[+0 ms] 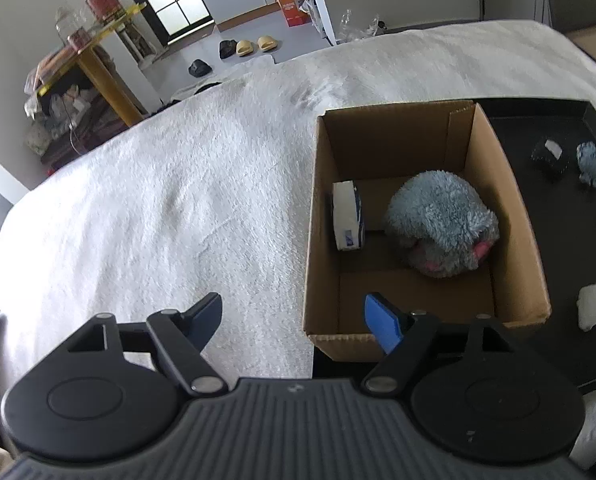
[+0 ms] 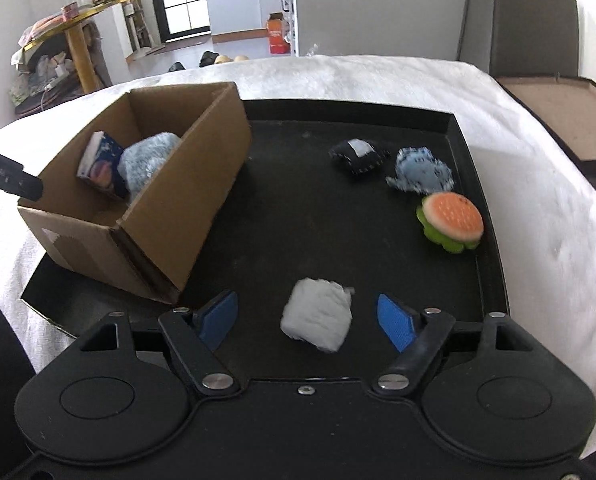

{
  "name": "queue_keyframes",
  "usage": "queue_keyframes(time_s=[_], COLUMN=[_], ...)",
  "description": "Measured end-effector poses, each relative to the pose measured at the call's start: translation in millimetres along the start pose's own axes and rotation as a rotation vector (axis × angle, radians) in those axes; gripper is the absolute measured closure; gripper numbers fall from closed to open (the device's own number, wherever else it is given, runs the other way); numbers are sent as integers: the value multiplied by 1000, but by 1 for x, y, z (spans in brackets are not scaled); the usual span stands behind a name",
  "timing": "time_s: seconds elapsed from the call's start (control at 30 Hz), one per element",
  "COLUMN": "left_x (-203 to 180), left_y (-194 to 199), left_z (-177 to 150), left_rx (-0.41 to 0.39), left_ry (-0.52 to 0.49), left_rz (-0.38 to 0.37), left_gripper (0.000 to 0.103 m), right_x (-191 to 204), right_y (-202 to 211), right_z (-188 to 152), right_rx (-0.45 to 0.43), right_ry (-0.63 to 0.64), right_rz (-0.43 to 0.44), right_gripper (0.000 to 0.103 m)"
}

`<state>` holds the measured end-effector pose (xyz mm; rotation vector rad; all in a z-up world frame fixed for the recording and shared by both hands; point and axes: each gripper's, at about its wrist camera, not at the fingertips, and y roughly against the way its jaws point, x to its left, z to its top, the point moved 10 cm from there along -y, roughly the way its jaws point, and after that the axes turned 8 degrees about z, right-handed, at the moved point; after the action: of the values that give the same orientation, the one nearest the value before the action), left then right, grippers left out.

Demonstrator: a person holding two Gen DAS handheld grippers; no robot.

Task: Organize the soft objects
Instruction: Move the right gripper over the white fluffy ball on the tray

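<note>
White and fluffy, the soft cube (image 2: 317, 319) lies on the black tray (image 2: 474, 152) right between your right gripper (image 2: 307, 320) fingers, both blue pads standing wide and clear of it, nothing held. It sits slightly turned, a corner toward you, with no obvious long axis, so you likely just close. Your left gripper (image 1: 294, 322) is far off from it, its fingers spread wide and empty at the near left corner of the cardboard box (image 1: 510, 216), where the grey plush (image 1: 442, 224) and a small printed cushion (image 1: 348, 216) already lie. Farther right on the tray wait the burger toy (image 2: 452, 220), blue plush (image 2: 420, 172) and dark cushion (image 2: 358, 156)
</note>
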<state>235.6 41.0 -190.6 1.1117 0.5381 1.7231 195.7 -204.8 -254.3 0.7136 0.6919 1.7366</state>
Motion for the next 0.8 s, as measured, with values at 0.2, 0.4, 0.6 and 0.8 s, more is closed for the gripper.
queue_keyframes(time_s=[0.2, 0.4, 0.6, 0.8], left_x=[-6, -12, -18, -19], left_y=[1, -3, -10, -10], left_z=[0, 1, 2, 2], left_rx=[-9, 8, 41, 43], left_ry=[-57, -88, -101, -107], left_rz=[53, 76, 76, 96], left_gripper=[24, 24, 24, 24], right_x=[-10, -19, -22, -28], right_y=[-7, -20, -26, -35], right_z=[-9, -16, -14, -11], right_rx=[11, 30, 44, 44], right_ry=[-63, -116, -114, -124], right_rz=[7, 0, -11, -19], right_gripper=[21, 21, 20, 23])
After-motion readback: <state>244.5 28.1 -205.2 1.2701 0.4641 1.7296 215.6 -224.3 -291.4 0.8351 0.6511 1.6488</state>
